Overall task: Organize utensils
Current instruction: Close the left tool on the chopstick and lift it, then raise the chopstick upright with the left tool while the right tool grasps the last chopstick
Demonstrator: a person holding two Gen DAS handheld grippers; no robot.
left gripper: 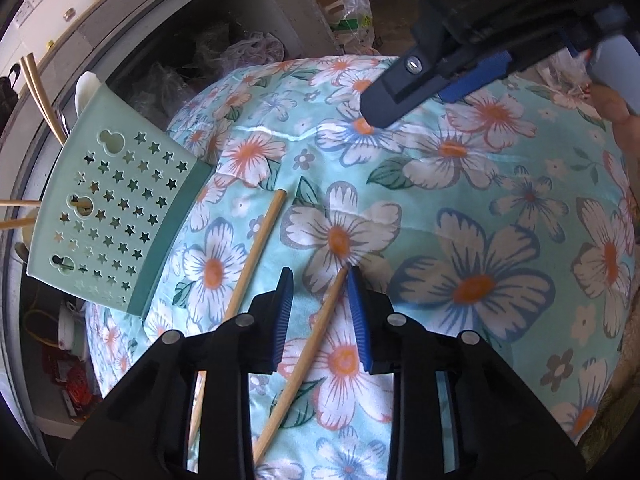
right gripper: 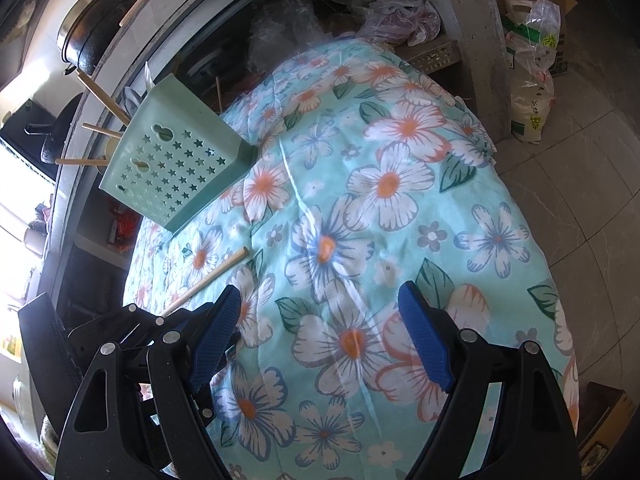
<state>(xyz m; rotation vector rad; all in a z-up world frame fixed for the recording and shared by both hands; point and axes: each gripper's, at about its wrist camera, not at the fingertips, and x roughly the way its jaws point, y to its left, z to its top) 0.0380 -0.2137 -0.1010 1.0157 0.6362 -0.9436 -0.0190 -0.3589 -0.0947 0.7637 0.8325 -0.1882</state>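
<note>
Two wooden chopsticks lie on the floral tablecloth (left gripper: 480, 208). One chopstick (left gripper: 304, 364) runs slantwise between the jaws of my left gripper (left gripper: 320, 280), its far end by the right pad; the pads do not clamp it, so the gripper is open. The other chopstick (left gripper: 256, 248) lies just left of the left finger and also shows in the right wrist view (right gripper: 212, 276). A pale green utensil holder (left gripper: 108, 216) with star holes lies tilted at the table's left edge (right gripper: 176, 168), several chopsticks poking out of it. My right gripper (right gripper: 320, 300) hovers open over bare cloth.
The cloth-covered table drops off to the left beside a grey counter with a black pot (right gripper: 96, 20). Plastic bags (right gripper: 532, 64) and a cardboard box stand on the tiled floor (right gripper: 580, 200) beyond. One finger (left gripper: 396, 92) of the right gripper reaches in at the far side.
</note>
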